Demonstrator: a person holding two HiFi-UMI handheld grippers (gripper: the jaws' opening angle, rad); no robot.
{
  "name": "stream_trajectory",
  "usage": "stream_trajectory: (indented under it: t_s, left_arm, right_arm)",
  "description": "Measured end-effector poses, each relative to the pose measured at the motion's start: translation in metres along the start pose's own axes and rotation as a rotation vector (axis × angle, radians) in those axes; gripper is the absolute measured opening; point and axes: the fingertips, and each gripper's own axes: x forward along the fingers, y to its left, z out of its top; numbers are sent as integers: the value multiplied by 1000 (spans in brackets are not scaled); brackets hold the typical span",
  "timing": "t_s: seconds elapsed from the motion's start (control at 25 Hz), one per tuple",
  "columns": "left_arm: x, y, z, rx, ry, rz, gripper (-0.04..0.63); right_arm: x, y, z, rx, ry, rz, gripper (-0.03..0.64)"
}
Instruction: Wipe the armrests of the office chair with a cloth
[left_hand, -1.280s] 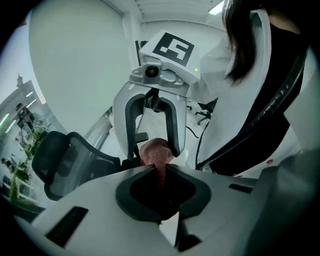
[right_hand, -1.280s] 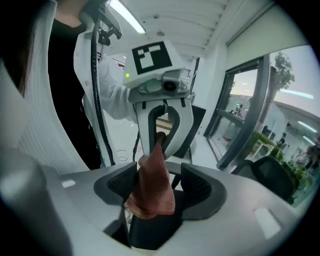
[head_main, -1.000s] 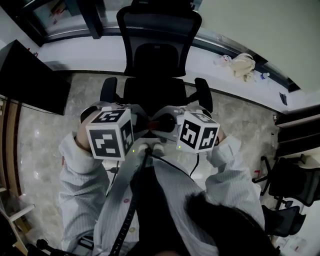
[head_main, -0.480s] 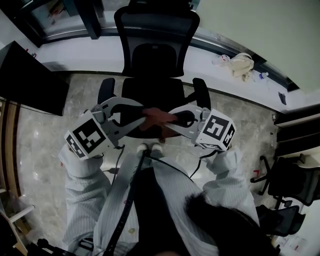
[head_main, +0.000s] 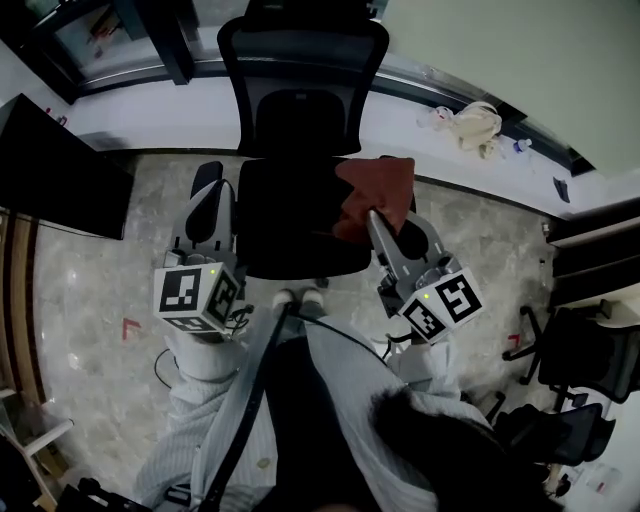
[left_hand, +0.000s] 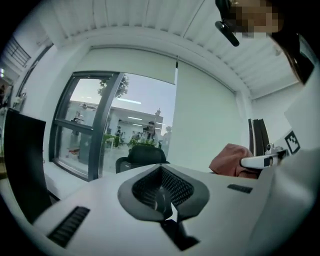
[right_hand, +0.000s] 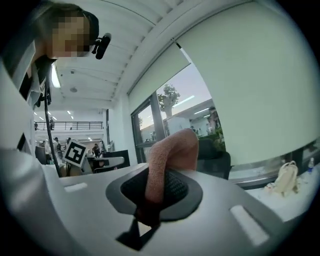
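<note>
The black office chair (head_main: 300, 215) stands in front of me in the head view. A red-brown cloth (head_main: 375, 190) hangs over the chair's right side, pinched in my right gripper (head_main: 373, 217). The right armrest (head_main: 408, 240) is mostly hidden under cloth and jaws. In the right gripper view the cloth (right_hand: 167, 155) stands up out of the closed jaws of the right gripper (right_hand: 156, 192). My left gripper (head_main: 208, 200) reaches over the left armrest (head_main: 205, 176), shut and holding nothing. In the left gripper view my left gripper (left_hand: 162, 192) has nothing between its pads, and the cloth (left_hand: 230, 159) shows far right.
A dark desk (head_main: 55, 165) stands at the left. Behind the chair runs a white window ledge (head_main: 420, 140) with a beige bag (head_main: 478, 125) on it. Other black chairs (head_main: 580, 360) stand at the right. The floor (head_main: 110, 280) is pale marble.
Both grippers swung apart and away from my body. The right one carried the cloth over to the chair's right armrest. The left one moved out over the left armrest without it.
</note>
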Motion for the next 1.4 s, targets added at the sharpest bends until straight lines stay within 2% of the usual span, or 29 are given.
stream_trajectory:
  t_s: [0.08,0.32,0.52,0.68,0.8,0.92,1.08,1.24,1.4]
  left_arm:
    - [-1,-5,0,-11,-5,-9,3]
    - [3,-12,5,59,-1,-35,3]
    - [21,-41,-2,135,32,-110,3]
    - [42,-63,-6,139,24,-106,3]
    - [66,-98,-4,153,7,-99,3]
    - [94,-149,-10,151,-10,-79,3]
    - [129,-221,-22,133,-40,-5,3]
    - [136,-277,-35,98,-51,105,3]
    - [135,-309,-47,96,-38,167,3]
  right_arm:
    - [-3,-1,5,-13,-23,-44,40]
    - [-20,-20,10,-71,-27,-156,40]
    - [-62,-63,4,-54,-33,-290,40]
    - [-99,-106,3,-53,-42,-358,40]
    - [-125,-152,7,-50,-60,-379,40]
    - [-148,-202,11,-58,-51,-346,40]
    - [-172,-257,8,-73,6,-235,40]
    - [-194,-293,-15,-95,126,-101,40]
    - [-197,-313,-53,-113,249,4,40]
